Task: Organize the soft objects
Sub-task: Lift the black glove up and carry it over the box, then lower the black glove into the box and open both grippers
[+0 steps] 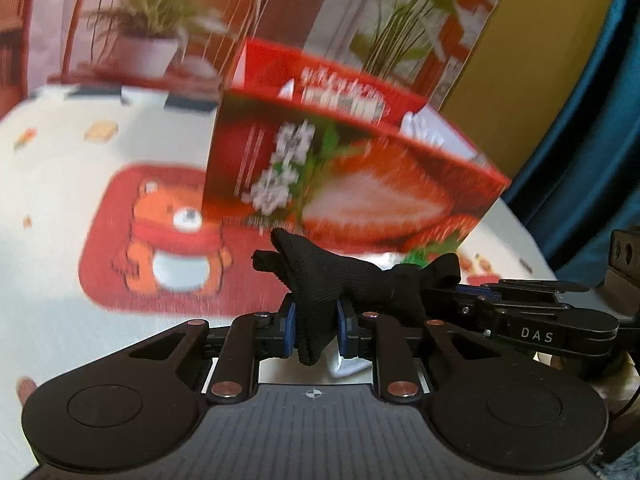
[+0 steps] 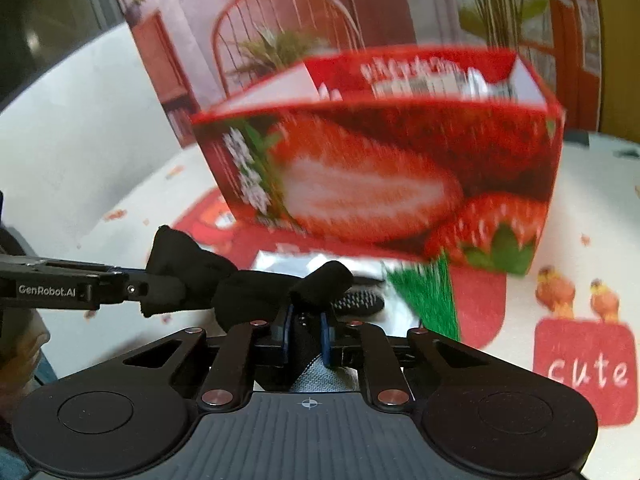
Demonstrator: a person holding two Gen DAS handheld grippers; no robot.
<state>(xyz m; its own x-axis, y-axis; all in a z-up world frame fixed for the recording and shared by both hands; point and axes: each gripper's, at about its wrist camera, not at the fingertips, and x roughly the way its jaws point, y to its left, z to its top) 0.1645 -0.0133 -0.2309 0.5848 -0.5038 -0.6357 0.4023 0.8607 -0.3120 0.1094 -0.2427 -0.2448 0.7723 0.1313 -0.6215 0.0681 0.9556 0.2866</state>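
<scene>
- black knitted fabric piece point(image 1: 340, 280), centre frame, is stretched between both claws, likely for folding.
- left gripper point(image 1: 316, 330) pinches one end; right gripper point(image 2: 306, 336) pinches the other.
- red strawberry-printed open box point(image 1: 352, 168) stands just behind, the probable destination.

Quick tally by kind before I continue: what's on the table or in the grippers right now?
Black fabric item, held between both grippers: 1
Strawberry-print box: 1
Grippers: 2, left gripper, right gripper
Pale packet under the box edge, partly hidden: 1
Total: 5
</scene>
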